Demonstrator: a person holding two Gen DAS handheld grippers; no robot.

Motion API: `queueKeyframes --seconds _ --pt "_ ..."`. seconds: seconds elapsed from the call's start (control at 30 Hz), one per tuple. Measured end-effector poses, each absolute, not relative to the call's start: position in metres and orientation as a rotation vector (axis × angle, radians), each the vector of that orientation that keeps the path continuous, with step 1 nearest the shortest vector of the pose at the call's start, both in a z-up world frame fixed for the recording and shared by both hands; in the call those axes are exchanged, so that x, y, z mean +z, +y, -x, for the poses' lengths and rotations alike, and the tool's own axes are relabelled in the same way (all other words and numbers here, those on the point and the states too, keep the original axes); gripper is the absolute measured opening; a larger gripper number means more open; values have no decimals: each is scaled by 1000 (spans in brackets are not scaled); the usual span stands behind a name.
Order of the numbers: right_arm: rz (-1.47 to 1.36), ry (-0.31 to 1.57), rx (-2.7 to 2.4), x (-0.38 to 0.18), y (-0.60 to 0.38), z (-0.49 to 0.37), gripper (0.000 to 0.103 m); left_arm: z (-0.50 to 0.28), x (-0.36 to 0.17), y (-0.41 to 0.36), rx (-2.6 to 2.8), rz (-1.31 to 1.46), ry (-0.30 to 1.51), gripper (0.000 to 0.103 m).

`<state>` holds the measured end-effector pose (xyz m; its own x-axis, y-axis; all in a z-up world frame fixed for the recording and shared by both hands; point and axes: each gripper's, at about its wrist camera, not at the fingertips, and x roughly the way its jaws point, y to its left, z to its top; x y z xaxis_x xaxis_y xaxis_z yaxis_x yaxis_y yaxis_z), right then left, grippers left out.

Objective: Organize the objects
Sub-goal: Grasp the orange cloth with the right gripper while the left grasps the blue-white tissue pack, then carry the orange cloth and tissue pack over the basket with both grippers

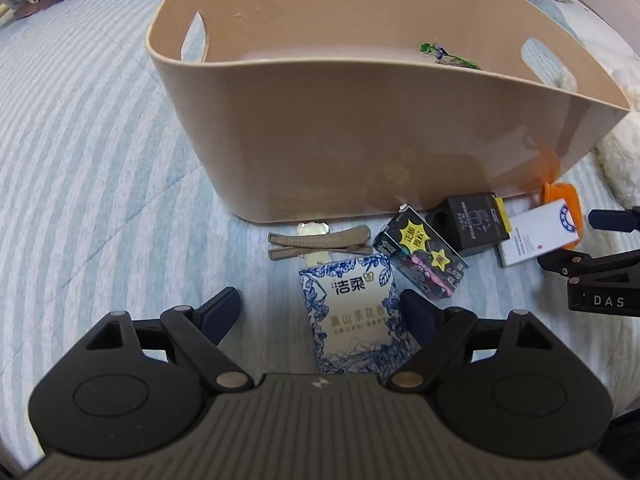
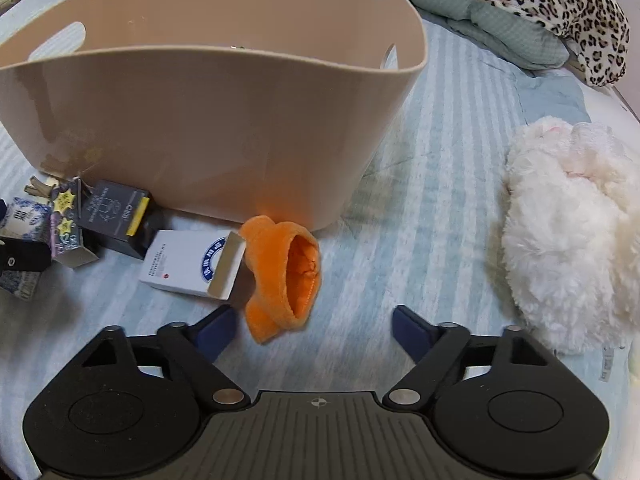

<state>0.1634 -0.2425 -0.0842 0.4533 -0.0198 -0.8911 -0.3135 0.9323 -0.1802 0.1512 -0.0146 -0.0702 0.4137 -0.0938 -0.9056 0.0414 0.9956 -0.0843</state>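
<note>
Inside the beige tub, a green item is barely legible behind the near wall. On the striped bedding lie a blue-white tissue pack, between the left gripper's spread jaws, and a crumpled orange sock before the right gripper, also agape.

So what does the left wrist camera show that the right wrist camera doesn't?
Only the left wrist view shows the green item inside the tub and the two tan hair clips in full, with the left gripper open around the blue-and-white tissue pack. Only the right wrist view shows the white plush toy and the open right gripper by the orange cloth. Both show the beige tub, the small boxes and the striped bedding.
</note>
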Motion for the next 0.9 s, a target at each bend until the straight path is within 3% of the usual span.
queueKeyframes --seconds 0.1,0.2,0.27,0.37,0.9 --pt "316 1088 196 -86 -242 -164 69 -150 -69 -13 -70 42 1129 70" --pt "330 1073 234 -86 -234 -159 41 -146 -66 -9 -67 42 1114 51" --pt "358 1070 262 -87 -225 -154 18 -143 -64 -4 -71 51 1111 47" --pt "409 1059 264 -88 -215 -148 10 -138 -62 0 -79 58 1110 47" --pt "142 985 255 -30 -236 -107 10 -97 -16 24 -109 70 1030 47"
